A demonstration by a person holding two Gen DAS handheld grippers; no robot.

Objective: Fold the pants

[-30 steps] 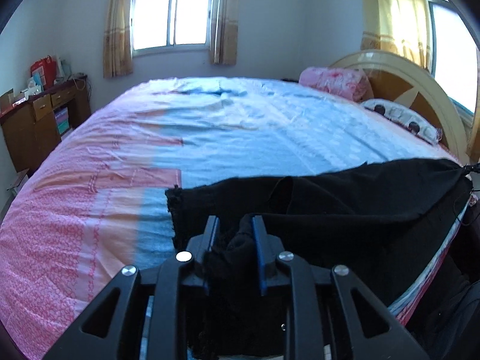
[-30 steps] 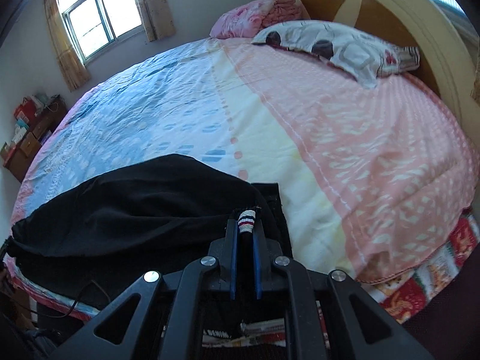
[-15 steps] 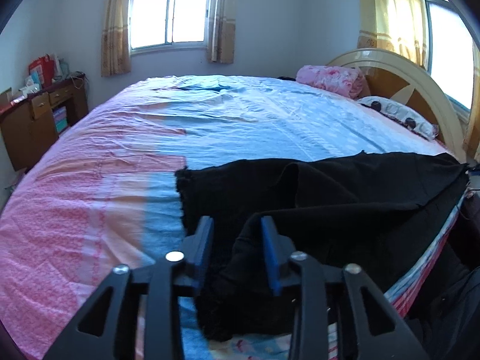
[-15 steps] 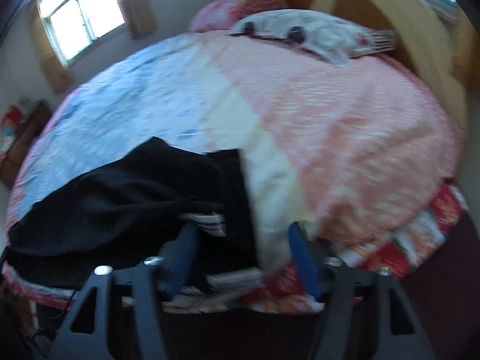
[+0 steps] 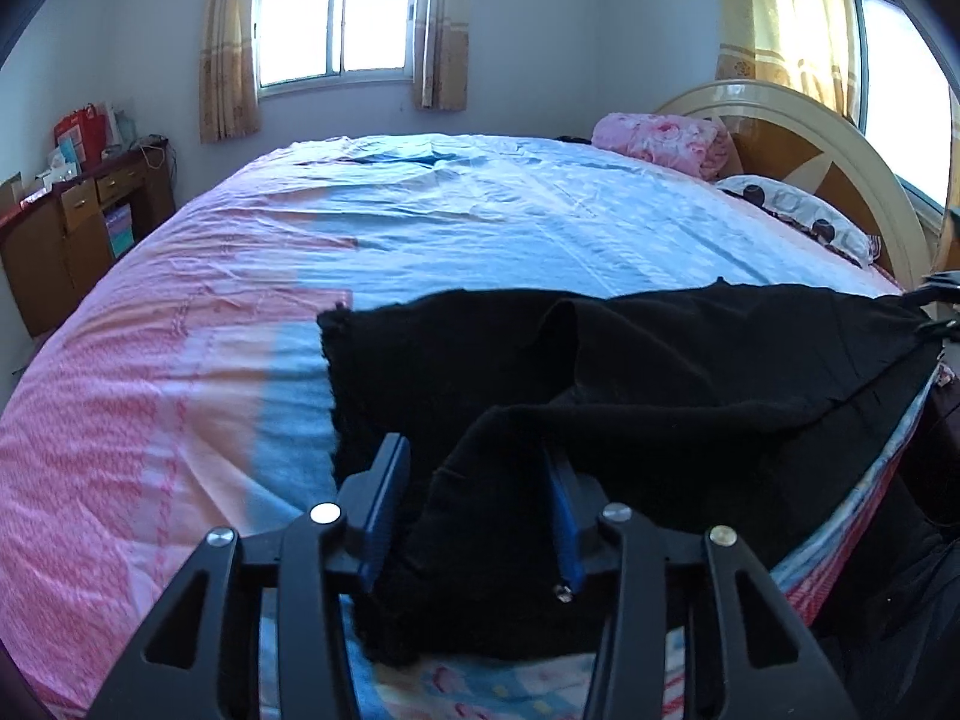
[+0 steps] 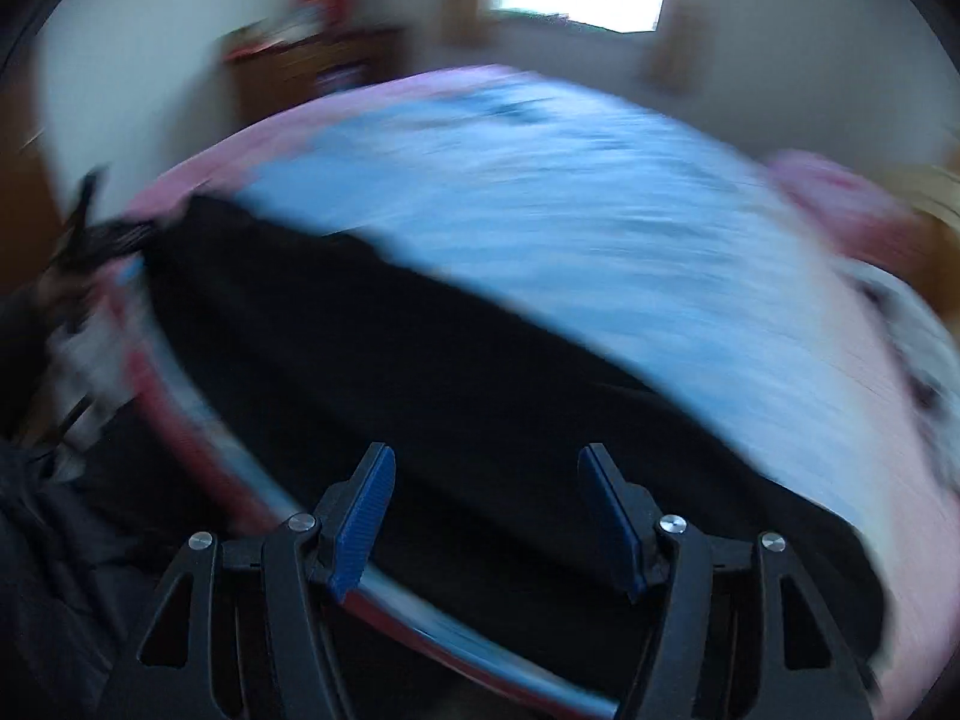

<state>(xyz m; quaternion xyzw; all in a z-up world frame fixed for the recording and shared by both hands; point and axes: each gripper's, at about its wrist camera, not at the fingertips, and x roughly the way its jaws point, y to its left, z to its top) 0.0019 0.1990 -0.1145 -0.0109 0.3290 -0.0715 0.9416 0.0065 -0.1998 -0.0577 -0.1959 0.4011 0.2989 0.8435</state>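
The black pants (image 5: 630, 372) lie along the near edge of the bed (image 5: 480, 228), with a loose fold of leg hanging toward me. My left gripper (image 5: 474, 468) is open, and the fold lies loose between its blue pads (image 5: 384, 504) without being pinched. The right wrist view is blurred by motion. There the pants (image 6: 450, 390) show as a dark band across the bed edge, and my right gripper (image 6: 486, 480) is open and empty just above them.
A pink folded blanket (image 5: 660, 141) and a patterned pillow (image 5: 798, 216) lie by the wooden headboard (image 5: 828, 144) at right. A brown desk (image 5: 66, 228) with boxes stands at left. A window (image 5: 336, 12) with curtains is behind the bed.
Both grippers have opened and let go of the pants. The right gripper has swung fast to the left, now facing the window and desk. The left gripper has pulled back a little.
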